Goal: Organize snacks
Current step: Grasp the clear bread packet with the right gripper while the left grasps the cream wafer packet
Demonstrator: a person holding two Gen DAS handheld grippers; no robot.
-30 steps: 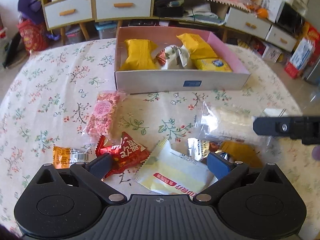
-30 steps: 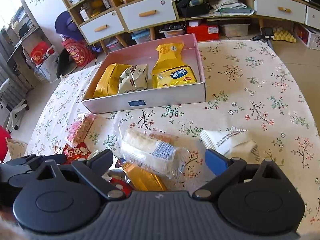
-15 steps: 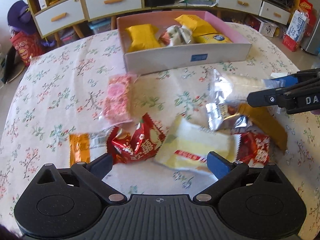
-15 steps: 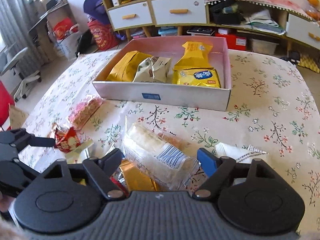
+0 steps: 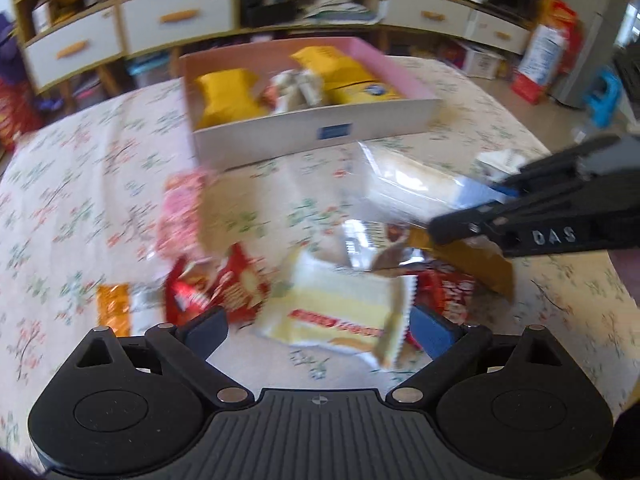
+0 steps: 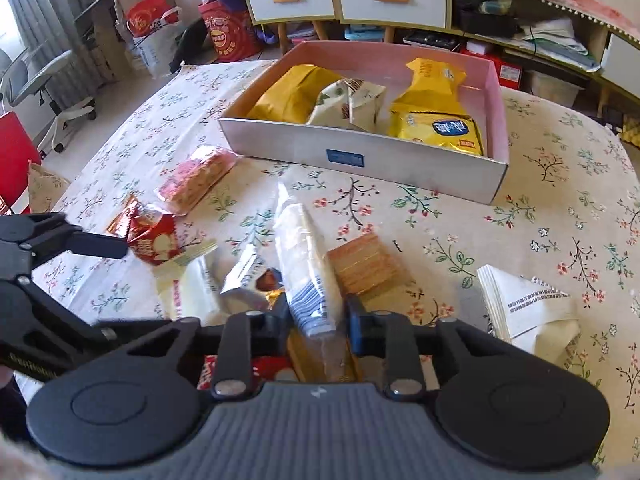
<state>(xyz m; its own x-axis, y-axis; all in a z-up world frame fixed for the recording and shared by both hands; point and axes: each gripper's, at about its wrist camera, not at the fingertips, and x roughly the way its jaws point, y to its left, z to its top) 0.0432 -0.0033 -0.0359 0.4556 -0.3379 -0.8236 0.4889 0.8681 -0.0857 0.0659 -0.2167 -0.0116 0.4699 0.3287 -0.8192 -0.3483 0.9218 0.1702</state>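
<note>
A pink-lined white box (image 6: 360,160) holds yellow bags and a pale wrapped snack at the far side of the floral tablecloth. Loose snacks lie in front of it. My right gripper (image 6: 316,316) has its jaws closing onto a clear-wrapped white pack with blue stripes (image 6: 304,248), and the pads press on its near end. The left wrist view, which is blurred, shows that pack (image 5: 412,184) with the right gripper (image 5: 468,208) on it. My left gripper (image 5: 318,326) is open above a pale yellow packet (image 5: 340,308), with a red packet (image 5: 216,288) by its left finger.
A pink packet (image 6: 196,180), a silver packet (image 6: 244,280), a golden wafer pack (image 6: 368,264) and a white packet (image 6: 524,304) lie around the held pack. An orange packet (image 5: 114,308) sits at the left. Drawers and shelves stand beyond the table.
The right gripper's jaws went from wide open to shut on the clear-wrapped pack. Both wrists rolled, so the box appears turned. The left gripper stayed open over the pale yellow packet.
</note>
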